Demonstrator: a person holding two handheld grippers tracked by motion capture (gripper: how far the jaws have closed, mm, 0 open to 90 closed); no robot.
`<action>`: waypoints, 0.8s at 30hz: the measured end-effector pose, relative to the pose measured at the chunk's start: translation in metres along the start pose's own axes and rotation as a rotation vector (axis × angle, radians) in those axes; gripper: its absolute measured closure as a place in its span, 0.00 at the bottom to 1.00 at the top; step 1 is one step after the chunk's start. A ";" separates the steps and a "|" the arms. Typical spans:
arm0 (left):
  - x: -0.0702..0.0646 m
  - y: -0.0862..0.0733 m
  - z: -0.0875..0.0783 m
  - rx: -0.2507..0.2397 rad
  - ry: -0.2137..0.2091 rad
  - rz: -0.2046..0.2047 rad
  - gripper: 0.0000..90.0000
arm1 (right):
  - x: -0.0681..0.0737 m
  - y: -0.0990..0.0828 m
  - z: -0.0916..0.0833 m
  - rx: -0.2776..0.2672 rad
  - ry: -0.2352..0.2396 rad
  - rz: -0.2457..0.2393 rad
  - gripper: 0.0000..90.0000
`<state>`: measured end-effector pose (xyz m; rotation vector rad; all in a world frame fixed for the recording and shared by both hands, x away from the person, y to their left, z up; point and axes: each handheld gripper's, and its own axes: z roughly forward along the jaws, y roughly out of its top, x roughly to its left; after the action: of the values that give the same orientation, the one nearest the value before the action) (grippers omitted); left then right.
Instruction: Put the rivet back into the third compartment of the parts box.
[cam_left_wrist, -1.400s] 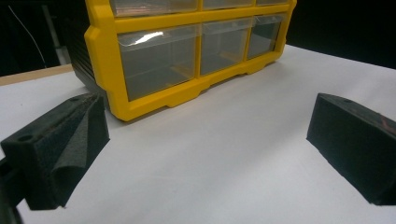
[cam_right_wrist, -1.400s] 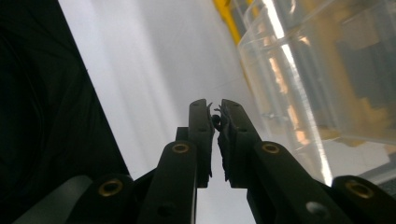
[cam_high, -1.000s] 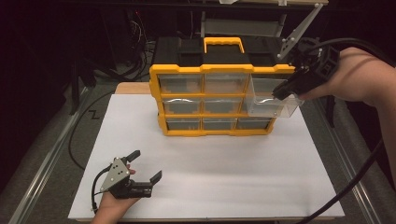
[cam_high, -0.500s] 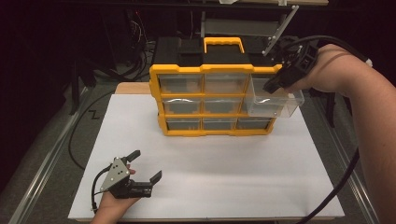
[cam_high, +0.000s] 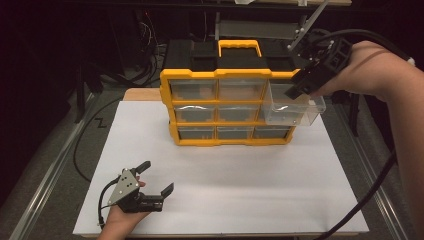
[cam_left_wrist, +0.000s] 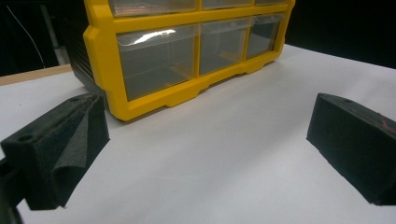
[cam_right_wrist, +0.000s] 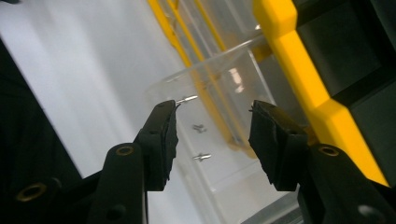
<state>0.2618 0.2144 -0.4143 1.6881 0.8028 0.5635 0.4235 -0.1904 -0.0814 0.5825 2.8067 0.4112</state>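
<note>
My right gripper (cam_high: 306, 86) hung over the pulled-out drawer (cam_high: 292, 107) at the right end of the cabinet (cam_high: 227, 107). Its jaws had just been opening; they stood apart with a clear gap between them, and nothing was pinched. In the right gripper view the right gripper (cam_right_wrist: 212, 123) looked down past the drawer's (cam_right_wrist: 219, 140) clear rim onto a few small screws (cam_right_wrist: 201, 157) lying on its floor. The yellow frame of the cabinet (cam_right_wrist: 299, 70) ran just beside my right-hand jaw, so room was tight on that side; the other side looked out over bare white.

The drawer stuck out from the middle row, its front wall well past the cabinet's face and hanging over the white sheet (cam_high: 220, 200). The other drawers sat flush in their frame.

My left gripper (cam_high: 150, 187) rested low on the sheet near the front left corner, jaws spread wide, holding nothing. In the left gripper view the left gripper (cam_left_wrist: 205, 154) had only open sheet (cam_left_wrist: 224, 158) between its jaws, and the cabinet's (cam_left_wrist: 140, 102) lower corner stood near, just behind my left-hand jaw.

Between the cabinet's front and the near edge of the desk (cam_high: 145, 94), the sheet lay broad and free. The sheet's right edge ran close under my right forearm.
</note>
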 end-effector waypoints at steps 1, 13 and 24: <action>0.000 0.000 0.000 -0.002 -0.002 -0.001 0.00 | 0.004 -0.001 -0.004 -0.003 -0.007 -0.004 0.58; 0.000 0.001 0.001 -0.004 0.005 -0.004 0.00 | 0.046 -0.035 -0.006 0.034 0.030 -0.015 0.56; 0.000 0.001 -0.001 -0.012 0.008 -0.012 0.00 | 0.070 -0.061 0.062 0.055 0.107 0.000 0.48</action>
<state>0.2614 0.2148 -0.4134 1.6698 0.8134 0.5655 0.3578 -0.2012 -0.1714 0.5884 2.9287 0.3764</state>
